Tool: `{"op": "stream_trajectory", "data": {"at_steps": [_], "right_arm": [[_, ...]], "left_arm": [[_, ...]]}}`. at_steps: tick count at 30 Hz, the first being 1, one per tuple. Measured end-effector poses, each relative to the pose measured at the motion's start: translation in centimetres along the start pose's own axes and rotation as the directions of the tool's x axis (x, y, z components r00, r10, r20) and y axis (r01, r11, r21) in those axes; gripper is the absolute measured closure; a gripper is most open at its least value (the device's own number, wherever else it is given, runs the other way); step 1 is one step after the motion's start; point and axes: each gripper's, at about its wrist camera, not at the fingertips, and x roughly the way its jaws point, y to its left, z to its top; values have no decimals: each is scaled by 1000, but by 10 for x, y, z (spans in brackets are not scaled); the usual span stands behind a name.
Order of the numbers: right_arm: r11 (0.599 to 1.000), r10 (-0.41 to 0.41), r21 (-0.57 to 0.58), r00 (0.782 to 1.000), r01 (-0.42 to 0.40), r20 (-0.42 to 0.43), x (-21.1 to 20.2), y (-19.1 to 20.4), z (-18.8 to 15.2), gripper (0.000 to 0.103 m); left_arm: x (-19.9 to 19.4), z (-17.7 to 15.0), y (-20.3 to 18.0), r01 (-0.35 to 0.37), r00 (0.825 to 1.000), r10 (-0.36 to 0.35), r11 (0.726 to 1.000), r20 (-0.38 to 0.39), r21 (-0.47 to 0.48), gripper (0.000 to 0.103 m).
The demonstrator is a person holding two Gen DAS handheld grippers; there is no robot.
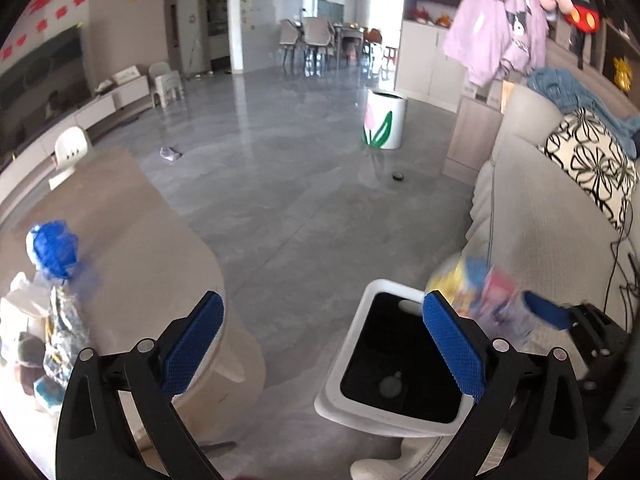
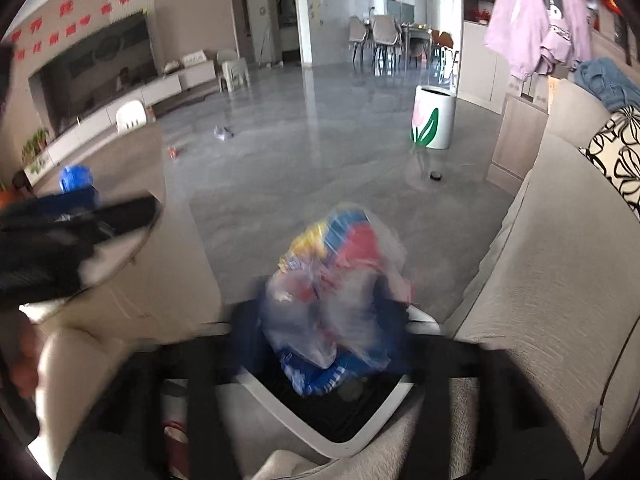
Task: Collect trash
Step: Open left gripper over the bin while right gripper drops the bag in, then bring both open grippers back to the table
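The crinkly snack bag (image 2: 336,292) looks light, soft and slippery, so pinching a bunched edge seems the safest hold. It sits lower middle of the frame, between the right tongs (image 2: 328,320), which are spread open, right over the white bin (image 2: 280,404). The left tongs (image 1: 324,344) gape wide, empty.

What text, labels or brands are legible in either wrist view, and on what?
None can be read.
Red cut-out characters on the wall: blurred.
Colourful plastic wrapper over the white trash bin: print smeared by motion.
Purple hoodie: cartoon graphic, no legible words.
Blue and white packet on the coffee table: too small.
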Motion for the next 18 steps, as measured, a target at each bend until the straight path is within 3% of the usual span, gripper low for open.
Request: {"op": "stream_trajectory", "data": {"at_steps": [4,9,18], "right_arm": [[1000,-14,1,1000,14,-6,1,1,5,4],[1000,16,-14,997,-15,74,-22,12,25,4],[973,174,-186,959,-133,223,-62,98,76,4]], "left_arm": [[-9,-1,11,-35,999,35,999,19,-3,5],[-28,-3,40,-75,996,78,996,45,-51,5],[-78,-16,120,-209,969,230,960,96,-185,5]]}}
